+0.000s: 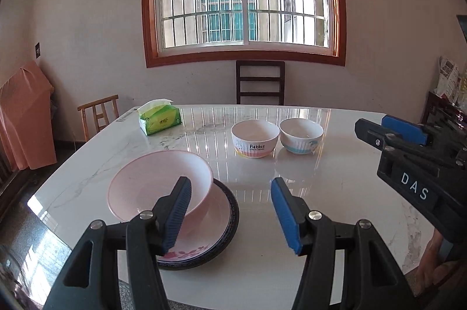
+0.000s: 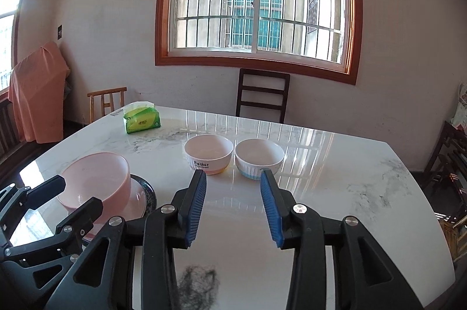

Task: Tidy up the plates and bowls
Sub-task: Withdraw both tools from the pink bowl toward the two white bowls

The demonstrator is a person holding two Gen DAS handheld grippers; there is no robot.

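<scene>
A pink bowl (image 1: 159, 181) sits tilted on a stack of plates (image 1: 204, 248) with a dark rim and pink flowers, at the table's near left; it also shows in the right wrist view (image 2: 96, 178). My left gripper (image 1: 230, 190) is open and empty; its left finger stands in front of the bowl's rim. A white "Rabbit" bowl (image 1: 254, 138) and a white bowl with a blue band (image 1: 301, 135) stand side by side mid-table. My right gripper (image 2: 233, 178) is open and empty, just short of those two bowls (image 2: 208, 153) (image 2: 259, 161).
A green tissue pack (image 1: 160, 117) lies at the far left of the white marble table (image 1: 335, 181). A dark chair (image 1: 259, 82) stands behind the far edge, a light wooden chair (image 1: 99, 114) at the left. The right gripper's body (image 1: 414, 164) hangs over the table's right side.
</scene>
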